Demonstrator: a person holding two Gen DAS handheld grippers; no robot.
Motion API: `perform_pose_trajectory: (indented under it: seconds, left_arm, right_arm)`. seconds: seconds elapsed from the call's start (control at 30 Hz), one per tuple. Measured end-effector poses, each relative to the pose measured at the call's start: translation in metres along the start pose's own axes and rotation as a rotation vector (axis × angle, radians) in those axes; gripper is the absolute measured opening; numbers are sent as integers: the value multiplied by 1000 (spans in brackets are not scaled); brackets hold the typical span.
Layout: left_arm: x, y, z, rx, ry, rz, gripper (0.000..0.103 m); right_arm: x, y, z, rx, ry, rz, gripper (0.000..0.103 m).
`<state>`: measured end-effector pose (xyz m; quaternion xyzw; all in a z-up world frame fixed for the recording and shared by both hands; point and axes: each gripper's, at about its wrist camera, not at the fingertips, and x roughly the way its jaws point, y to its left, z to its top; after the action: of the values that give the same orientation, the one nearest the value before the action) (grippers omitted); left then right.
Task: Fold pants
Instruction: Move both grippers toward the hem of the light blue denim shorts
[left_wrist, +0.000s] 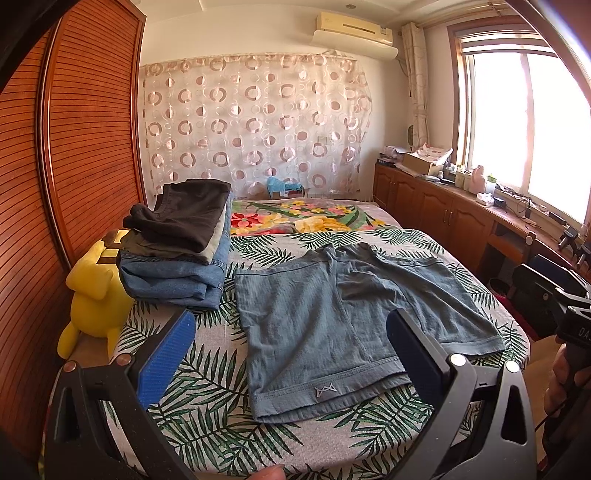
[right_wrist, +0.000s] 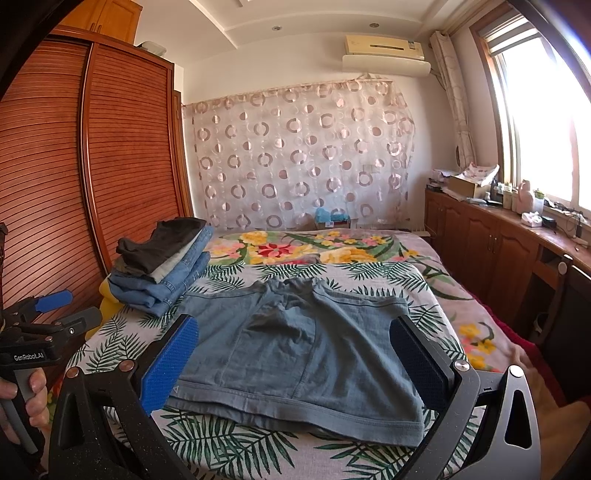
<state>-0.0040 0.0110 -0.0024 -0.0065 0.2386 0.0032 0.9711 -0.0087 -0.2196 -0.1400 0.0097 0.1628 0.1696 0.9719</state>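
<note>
Blue-grey shorts (left_wrist: 332, 314) are lying flat on the bed (left_wrist: 207, 398); a folded stack (left_wrist: 177, 254) is sitting at ten o'clock. Both the left gripper (left_wrist: 291, 354) and the right gripper (right_wrist: 291, 365) are hovering, fingers apart, holding nothing.

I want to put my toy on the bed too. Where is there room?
Free: the leafy sheet in front of the blue shorts, and the flowered blanket behind them, up to the curtain. Crowded: the left edge, with the stack of folded clothes and the yellow plush toy.
</note>
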Motion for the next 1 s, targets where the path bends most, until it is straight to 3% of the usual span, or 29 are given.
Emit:
perform_pose_trajectory:
  seconds: [0.43, 0.6, 0.77, 1.0]
  left_arm:
    - [8, -6, -1, 10, 4, 4, 103]
    - [12, -5, 0, 51, 51, 25, 103]
    - [31, 5, -13, -29, 54, -16, 103]
    - [48, 15, -28, -66, 82, -40, 103]
  right_arm:
    - [-1, 1, 0, 0, -3, 5, 103]
    - [1, 0, -3, -3, 6, 6, 103]
    - [10, -6, -8, -17, 38, 2, 103]
    - [22, -22, -14, -22, 92, -19, 103]
